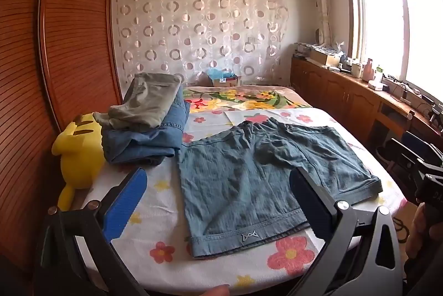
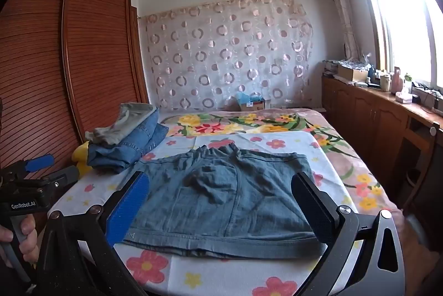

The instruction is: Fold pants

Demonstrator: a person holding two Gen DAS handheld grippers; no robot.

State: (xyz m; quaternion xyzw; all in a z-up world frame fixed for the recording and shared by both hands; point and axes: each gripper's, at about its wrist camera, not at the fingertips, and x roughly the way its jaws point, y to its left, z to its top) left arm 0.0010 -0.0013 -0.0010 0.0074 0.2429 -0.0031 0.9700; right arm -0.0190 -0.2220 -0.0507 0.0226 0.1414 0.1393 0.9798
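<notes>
A pair of teal denim shorts [image 1: 249,174] lies spread flat on the flowered bed sheet [image 1: 166,212], leg hems toward me and waistband at the far side. It also shows in the right wrist view [image 2: 221,199]. My left gripper [image 1: 218,185] is open and empty, held above the near hem of the left leg. My right gripper [image 2: 221,190] is open and empty, held above the right leg near its hem. The left gripper also shows at the left edge of the right wrist view [image 2: 41,168].
A stack of folded jeans and grey-green pants [image 1: 146,124] sits at the bed's far left, next to a yellow plush toy [image 1: 77,154]. A wooden wardrobe [image 1: 55,46] stands on the left. Low cabinets [image 1: 346,99] under the window run along the right. A cardboard box [image 1: 224,79] stands by the headboard.
</notes>
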